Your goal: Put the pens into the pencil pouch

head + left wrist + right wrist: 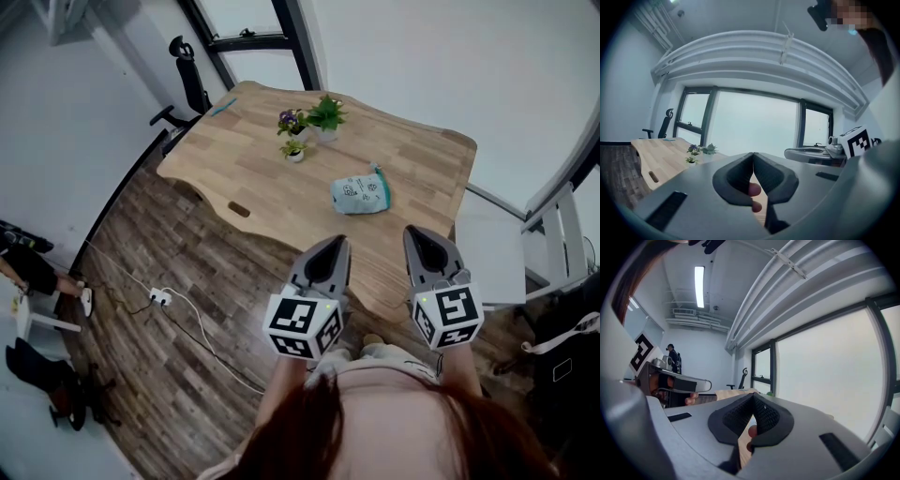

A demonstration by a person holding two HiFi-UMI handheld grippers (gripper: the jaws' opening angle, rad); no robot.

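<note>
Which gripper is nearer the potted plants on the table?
Left. The left gripper hangs by the near edge of the table, below the potted plants in the head view; the right gripper is alongside it, farther right.

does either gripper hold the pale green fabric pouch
No, the pouch lies on the light wooden table, beyond the shut left gripper and right gripper.

1. My head view looks steeply down on the table (253,173) from well back.
2. Each gripper view looks level along its jaws toward the window (754,124).
3. All share the table; head and left views share the plants (309,120).
</note>
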